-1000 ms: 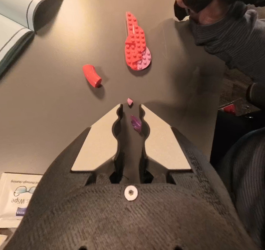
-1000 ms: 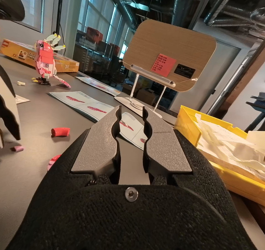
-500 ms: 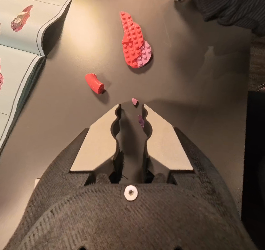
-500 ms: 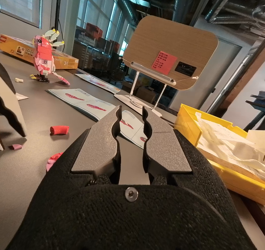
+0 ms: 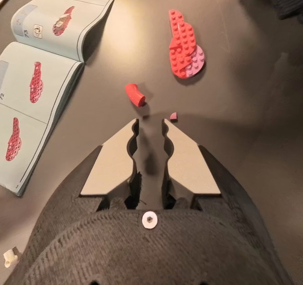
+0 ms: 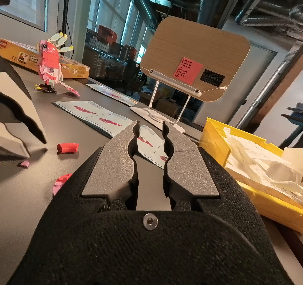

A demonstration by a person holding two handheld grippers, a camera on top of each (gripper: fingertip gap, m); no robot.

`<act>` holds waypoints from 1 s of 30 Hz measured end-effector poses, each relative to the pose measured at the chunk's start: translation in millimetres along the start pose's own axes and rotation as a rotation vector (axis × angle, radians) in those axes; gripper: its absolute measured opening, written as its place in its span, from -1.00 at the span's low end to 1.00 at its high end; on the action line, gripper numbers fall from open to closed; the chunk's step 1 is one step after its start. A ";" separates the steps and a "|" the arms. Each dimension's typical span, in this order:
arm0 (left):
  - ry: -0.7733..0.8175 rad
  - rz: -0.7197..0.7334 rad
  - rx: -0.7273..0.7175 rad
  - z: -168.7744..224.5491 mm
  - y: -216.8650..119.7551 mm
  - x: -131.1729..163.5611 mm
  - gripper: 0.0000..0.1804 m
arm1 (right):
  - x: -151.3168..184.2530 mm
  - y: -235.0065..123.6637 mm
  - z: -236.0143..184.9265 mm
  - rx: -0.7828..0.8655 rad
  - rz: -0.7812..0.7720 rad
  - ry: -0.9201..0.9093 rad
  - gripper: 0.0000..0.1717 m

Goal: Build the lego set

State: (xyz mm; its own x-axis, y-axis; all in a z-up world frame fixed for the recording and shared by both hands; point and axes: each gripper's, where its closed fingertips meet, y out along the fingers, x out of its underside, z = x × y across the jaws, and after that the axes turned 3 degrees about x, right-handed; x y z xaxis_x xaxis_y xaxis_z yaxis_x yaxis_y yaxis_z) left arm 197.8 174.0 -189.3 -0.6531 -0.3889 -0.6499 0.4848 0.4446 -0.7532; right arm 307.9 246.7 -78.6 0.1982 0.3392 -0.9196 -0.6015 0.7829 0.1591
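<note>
1. A booklet (image 5: 41,74) lies open at far left on the surface (image 5: 114,51).
2. The left gripper (image 5: 150,121) hovers with fingers apart, empty; a red curved brick (image 5: 134,95) and pink tile (image 5: 173,117) lie just ahead.
3. A studded plate (image 5: 184,47), seemingly wing-shaped, lies beyond.
4. The right gripper (image 6: 150,124) is parted, empty, beside a yellow bin (image 6: 216,139).

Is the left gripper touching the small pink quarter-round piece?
Apart. The left wrist view shows the pink piece lying on the table just beyond the right fingertip, with bare table between; left gripper open, empty.
</note>
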 end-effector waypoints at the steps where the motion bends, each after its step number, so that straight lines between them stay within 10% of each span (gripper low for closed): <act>1: -0.012 0.005 -0.009 -1.1 -0.2 0.2 -0.72 | -0.3 -0.1 0.2 0.001 0.001 0.001 -0.70; 10: -0.174 0.158 0.038 8.3 -13.0 -7.4 -0.74 | -1.3 -0.5 0.8 0.000 0.008 0.009 -0.71; 18: -0.207 0.148 0.091 23.6 -7.0 -9.2 -0.33 | -1.3 -0.5 1.2 0.001 0.008 0.011 -0.71; 30: -0.140 0.121 0.073 26.3 -4.9 -6.7 -0.57 | -1.1 -0.5 1.1 0.001 0.007 0.010 -0.71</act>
State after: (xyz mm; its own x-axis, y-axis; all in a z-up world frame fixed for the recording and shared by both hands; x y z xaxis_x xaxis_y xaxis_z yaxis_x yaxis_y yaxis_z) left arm 215.1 153.2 -184.0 -0.5024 -0.4472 -0.7400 0.5992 0.4370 -0.6709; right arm 308.8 246.5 -77.2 0.1865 0.3396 -0.9219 -0.6017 0.7812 0.1660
